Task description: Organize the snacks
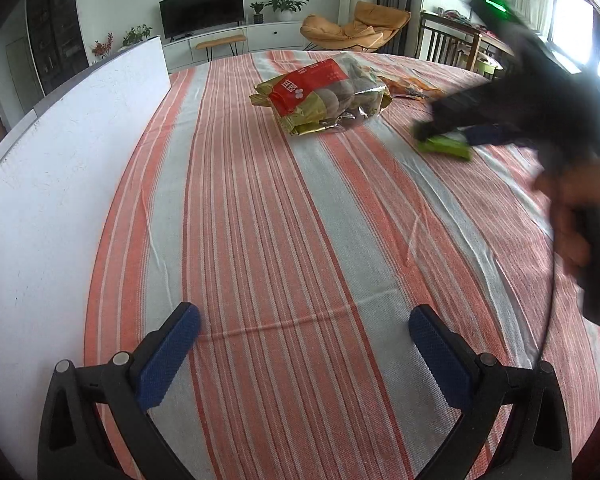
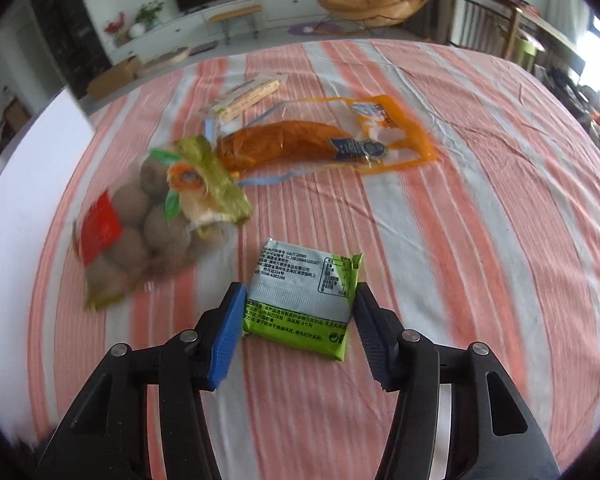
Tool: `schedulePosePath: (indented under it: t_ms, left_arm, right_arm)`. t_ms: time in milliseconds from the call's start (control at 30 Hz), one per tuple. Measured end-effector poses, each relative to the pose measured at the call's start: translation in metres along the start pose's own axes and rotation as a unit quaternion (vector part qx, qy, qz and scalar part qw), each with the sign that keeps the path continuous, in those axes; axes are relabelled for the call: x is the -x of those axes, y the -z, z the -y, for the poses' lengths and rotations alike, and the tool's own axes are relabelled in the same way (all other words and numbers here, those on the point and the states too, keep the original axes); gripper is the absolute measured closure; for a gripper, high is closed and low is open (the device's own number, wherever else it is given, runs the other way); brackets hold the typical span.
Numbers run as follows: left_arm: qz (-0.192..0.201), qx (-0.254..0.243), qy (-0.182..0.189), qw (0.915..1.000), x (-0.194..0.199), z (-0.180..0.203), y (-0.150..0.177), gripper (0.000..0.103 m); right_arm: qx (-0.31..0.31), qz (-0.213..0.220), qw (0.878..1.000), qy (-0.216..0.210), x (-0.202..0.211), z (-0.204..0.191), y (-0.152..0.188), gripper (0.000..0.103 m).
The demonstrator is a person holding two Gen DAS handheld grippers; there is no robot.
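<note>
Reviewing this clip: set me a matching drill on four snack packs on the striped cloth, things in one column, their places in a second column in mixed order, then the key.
Things
1. green packet
2. bag of brown balls
3. orange sausage pack
4. pale wafer pack

Places
A. farthest from the right wrist camera, toward the room
B. between the blue pads of the right gripper
C. left of the green packet, near the white board
D. middle of the cloth, beyond the green packet

Pairs: 1-B, 2-C, 3-D, 4-A
</note>
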State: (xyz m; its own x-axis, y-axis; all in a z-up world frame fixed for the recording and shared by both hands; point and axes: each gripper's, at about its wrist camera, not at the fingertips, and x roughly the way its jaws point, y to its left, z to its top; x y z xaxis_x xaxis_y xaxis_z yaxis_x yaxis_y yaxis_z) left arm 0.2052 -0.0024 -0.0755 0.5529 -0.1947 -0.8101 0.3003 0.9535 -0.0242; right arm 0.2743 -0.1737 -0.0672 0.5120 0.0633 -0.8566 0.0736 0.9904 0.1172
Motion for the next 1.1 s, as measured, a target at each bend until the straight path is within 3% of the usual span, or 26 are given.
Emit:
schedulePosePath:
  t_ms: [233,467,600,667,767,1100]
  left_arm:
    - [0.0,0.0,0.0,1.0,0.0,0.0,0.0,0.0]
    - [0.0,0.0,0.0,1.0,0.0,0.0,0.0,0.0]
    - [0.0,0.0,0.0,1.0,0.001,0.0,0.0,0.0]
    - [0.0,0.0,0.0,1.0,0.001,0.0,0.0,0.0]
    - [0.0,0.0,0.0,1.0,0.001,0.0,0.0,0.0]
    - [0.0,0.0,-0.001,1.0,0.001,0.0,0.0,0.0]
  right_arm:
    - [0.08,0.033,0.996,-0.007,0.044,0.076,0.066,0.047]
    - [0.071,0.07,0.995,0.01,0.068,0.151,0.098,0.046]
    - [0.057,0.073,0.996,0.009,0.067,0.158,0.096,0.037]
    - [0.072,0.065,0.995,0.017,0.064,0.149,0.095,0.021]
    - [0.067,0.06,0.996,0.017,0.061,0.152,0.093,0.015]
    - [0.063,0.059,0.996,0.02,0.063,0.156,0.098,0.012]
